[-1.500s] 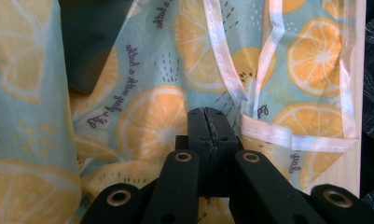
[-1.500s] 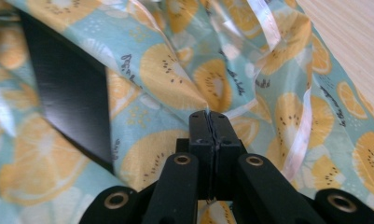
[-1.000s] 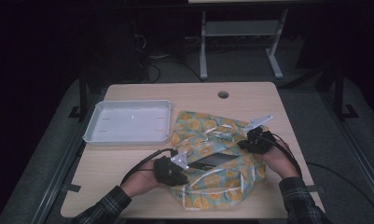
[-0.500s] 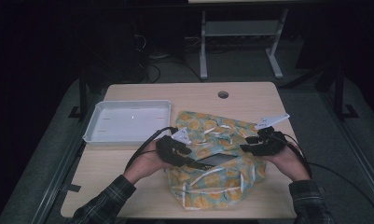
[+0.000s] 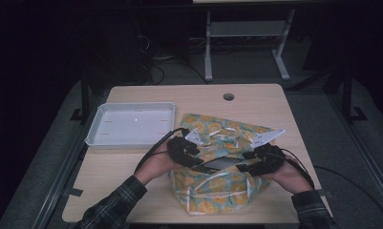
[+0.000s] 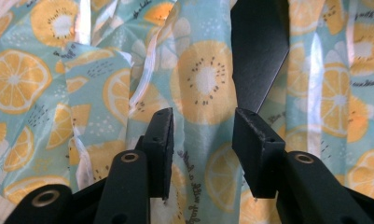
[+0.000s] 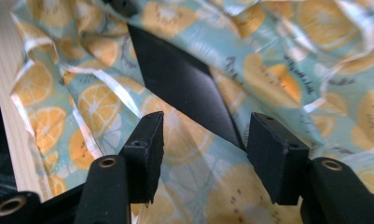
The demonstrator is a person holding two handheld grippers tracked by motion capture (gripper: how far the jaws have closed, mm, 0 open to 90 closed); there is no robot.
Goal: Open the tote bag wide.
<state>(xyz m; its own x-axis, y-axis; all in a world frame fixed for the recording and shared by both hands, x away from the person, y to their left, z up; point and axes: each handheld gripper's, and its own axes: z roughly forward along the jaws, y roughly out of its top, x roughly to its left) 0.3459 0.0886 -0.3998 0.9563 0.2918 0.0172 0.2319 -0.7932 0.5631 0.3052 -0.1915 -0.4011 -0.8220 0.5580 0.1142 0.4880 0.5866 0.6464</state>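
Note:
A teal bag printed with lemon slices (image 5: 217, 191) lies crumpled on the wooden table (image 5: 122, 171). A flat black sheet (image 5: 220, 163) pokes out of its folds in the middle. My left gripper (image 5: 198, 160) rests on the bag's left side, open, pointing at the sheet. From the right, my right gripper (image 5: 244, 167) faces it, also open. In the left gripper view the jaws (image 6: 203, 140) stand apart over the lemon cloth (image 6: 49, 70), with the black sheet (image 6: 259, 46) just beyond. In the right gripper view the gripper (image 7: 203, 149) straddles the black sheet's (image 7: 180, 79) near corner without touching it.
A white tray (image 5: 96, 136) sits on the table's left side behind my left hand. A round cable hole (image 5: 228, 97) is near the far edge. White ribbon handles (image 5: 218, 136) lie on the bag's far part. Dark floor and a metal stand (image 5: 208, 52) lie beyond.
My left gripper has moved forward and right from the table onto the bag. My right gripper has drawn slightly nearer and inward toward the black sheet.

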